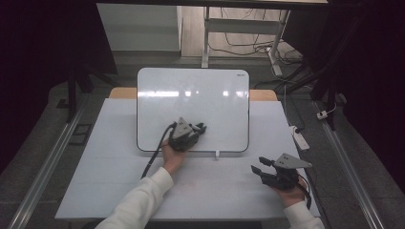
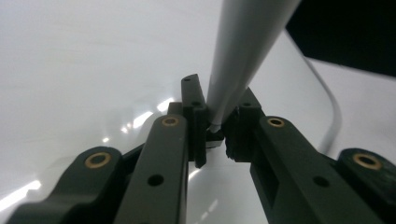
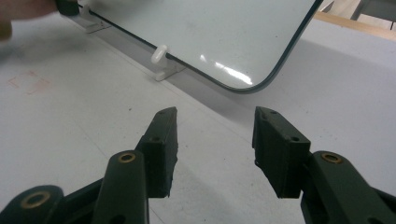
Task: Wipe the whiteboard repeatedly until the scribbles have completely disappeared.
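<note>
Left tongs [image 1: 199,128] sit over the lower middle of the whiteboard [image 1: 191,95], their jaws clamped on a pale grey marker [image 2: 243,51]. From the left gripper view the marker rises up and away between the two black jaws, its narrow end pinched between the pads just above the glossy board surface; whether the tip touches the board cannot be told. The hand that carries these tongs comes in from the bottom of the high view in a white sleeve [image 1: 138,202], and a black cable [image 1: 155,152] trails from the gripper back across the board's lower edge onto the bench [image 1: 95,167]. Right tongs [image 1: 258,171] rest well apart from the board, low over the bench near its right front part, pointing left; their jaws stand apart with nothing between them, and the right gripper view shows bare bench surface in the gap. The whiteboard lies flat on the far middle of the bench, white with a thin dark rim and rounded corners, bright reflections across its upper half. Small white clips [image 3: 161,58] stand along its near edge, one of them just beyond the right tongs in the right gripper view. A faint reddish mark [image 3: 28,81] shows on the bench to the left in that view. Beyond the bench, cables lie on the floor [image 1: 248,45].
</note>
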Demonstrator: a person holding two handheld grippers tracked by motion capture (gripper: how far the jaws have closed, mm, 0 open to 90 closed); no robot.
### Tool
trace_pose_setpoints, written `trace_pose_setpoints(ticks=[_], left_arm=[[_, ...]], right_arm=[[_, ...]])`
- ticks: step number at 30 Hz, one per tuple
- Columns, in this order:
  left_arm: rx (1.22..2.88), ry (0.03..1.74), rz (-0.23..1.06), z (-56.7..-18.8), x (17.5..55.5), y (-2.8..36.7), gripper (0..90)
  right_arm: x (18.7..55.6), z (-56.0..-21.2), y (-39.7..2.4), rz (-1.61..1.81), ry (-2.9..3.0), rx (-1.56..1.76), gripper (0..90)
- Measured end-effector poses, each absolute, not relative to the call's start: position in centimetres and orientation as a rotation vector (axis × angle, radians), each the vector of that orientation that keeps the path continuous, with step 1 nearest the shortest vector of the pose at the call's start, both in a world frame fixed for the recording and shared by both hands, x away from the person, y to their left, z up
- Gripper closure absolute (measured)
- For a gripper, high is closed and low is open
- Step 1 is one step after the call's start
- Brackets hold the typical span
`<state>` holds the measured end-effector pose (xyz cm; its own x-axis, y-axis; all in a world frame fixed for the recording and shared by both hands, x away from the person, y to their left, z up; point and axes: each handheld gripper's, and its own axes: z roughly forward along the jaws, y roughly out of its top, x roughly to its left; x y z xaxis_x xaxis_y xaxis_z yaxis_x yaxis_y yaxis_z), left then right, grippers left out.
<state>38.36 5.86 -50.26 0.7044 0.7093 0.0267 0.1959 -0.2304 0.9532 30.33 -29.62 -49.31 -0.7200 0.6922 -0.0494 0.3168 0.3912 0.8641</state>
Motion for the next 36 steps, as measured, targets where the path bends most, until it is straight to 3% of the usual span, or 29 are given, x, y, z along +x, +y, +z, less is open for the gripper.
trace_pose_setpoints(ticks=[2,10,17,19,22,27,36], left_arm=[[1.814,0.689,0.599,-50.3,38.0,5.2,79.6],[1.682,0.851,0.630,-49.3,38.6,12.2,79.6],[1.781,0.739,0.617,-50.2,37.8,8.0,79.6],[1.785,0.737,0.626,-50.1,37.9,8.3,79.6],[1.712,0.836,0.668,-49.4,38.1,12.5,79.6],[1.671,0.891,0.677,-49.5,37.8,15.4,79.6],[1.784,0.763,0.666,-50.3,37.2,10.2,79.6]], right_arm=[[30.3,-49.3,-29.7,1.268,2.248,0.871,50.4],[30.4,-49.4,-29.7,1.275,2.251,0.873,50.4],[30.4,-49.3,-29.3,1.268,2.256,0.862,50.3],[30.5,-49.3,-29.4,1.270,2.251,0.870,50.3],[30.5,-49.4,-29.6,1.271,2.250,0.873,50.3],[30.5,-49.4,-29.4,1.271,2.257,0.868,50.4],[30.5,-49.3,-29.0,1.269,2.258,0.862,50.3]])
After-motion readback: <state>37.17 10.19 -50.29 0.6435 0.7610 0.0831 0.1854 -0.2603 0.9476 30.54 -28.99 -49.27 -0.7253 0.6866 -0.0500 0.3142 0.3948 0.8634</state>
